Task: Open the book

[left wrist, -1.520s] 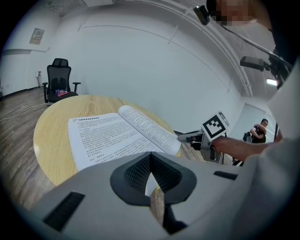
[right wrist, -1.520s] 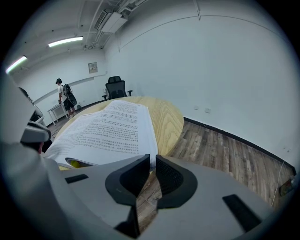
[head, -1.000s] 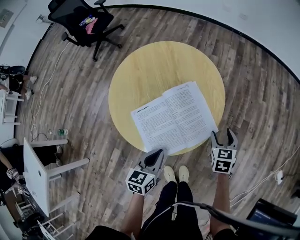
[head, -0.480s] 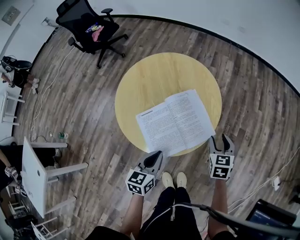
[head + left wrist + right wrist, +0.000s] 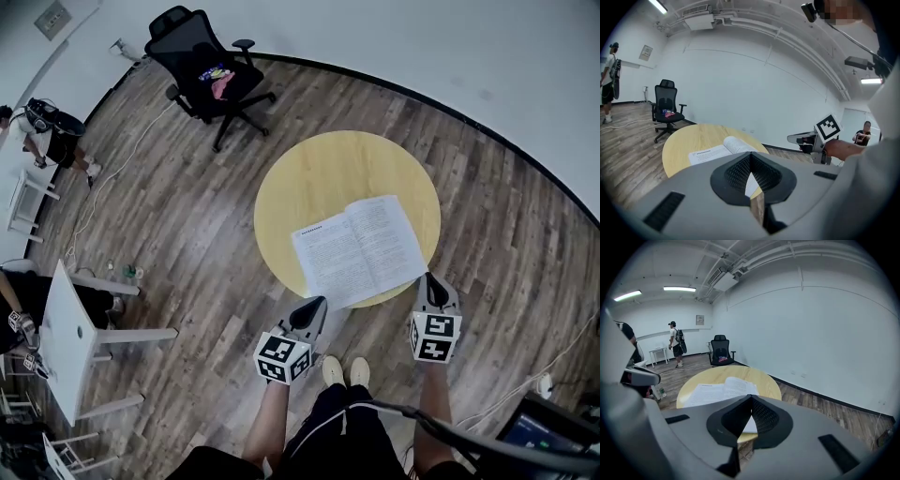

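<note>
Head view: book [image 5: 361, 248] noted lying open on the round counter [image 5: 328, 169], at the edge nearest the person. Left gripper [image 5: 317, 302] and right gripper [image 5: 433, 279] held just off that edge.
Left gripper view: jaws seen together, nothing between.
Right gripper view: jaws just closed together, nothing held.

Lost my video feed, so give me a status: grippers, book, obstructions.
Left gripper shut, empty; right gripper just closed, empty. Book open flat on table, both grippers clear of it. Nothing in the way.

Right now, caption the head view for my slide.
Book open on round table; left gripper shut, right gripper just closed, both empty.
</note>
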### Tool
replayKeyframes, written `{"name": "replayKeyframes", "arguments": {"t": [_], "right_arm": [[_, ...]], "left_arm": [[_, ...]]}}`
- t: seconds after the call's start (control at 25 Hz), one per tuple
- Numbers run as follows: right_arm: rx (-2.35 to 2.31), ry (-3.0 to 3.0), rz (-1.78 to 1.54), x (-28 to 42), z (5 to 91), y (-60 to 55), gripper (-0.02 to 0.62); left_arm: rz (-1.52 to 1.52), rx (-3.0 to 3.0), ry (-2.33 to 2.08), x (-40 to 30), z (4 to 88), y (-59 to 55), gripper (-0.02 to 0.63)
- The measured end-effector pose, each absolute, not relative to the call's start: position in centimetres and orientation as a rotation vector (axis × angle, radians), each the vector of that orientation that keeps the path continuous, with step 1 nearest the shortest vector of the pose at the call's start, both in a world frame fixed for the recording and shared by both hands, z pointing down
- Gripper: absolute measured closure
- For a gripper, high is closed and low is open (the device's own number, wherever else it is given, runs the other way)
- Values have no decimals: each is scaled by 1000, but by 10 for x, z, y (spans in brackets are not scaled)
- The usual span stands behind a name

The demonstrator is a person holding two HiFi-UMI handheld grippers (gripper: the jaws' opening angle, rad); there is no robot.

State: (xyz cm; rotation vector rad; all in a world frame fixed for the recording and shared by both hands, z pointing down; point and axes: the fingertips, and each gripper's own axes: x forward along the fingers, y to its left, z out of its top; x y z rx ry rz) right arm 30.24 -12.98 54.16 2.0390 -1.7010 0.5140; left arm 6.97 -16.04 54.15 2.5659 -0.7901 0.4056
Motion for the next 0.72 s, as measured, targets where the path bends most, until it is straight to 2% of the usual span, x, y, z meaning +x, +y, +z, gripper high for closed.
{"name": "replayKeyframes", "arguments": {"t": [0.72], "right_arm": [[2058, -2030, 308, 204, 387, -128, 591]], "left_arm": [[201, 2759, -1002, 9, 388, -149, 607]]}}
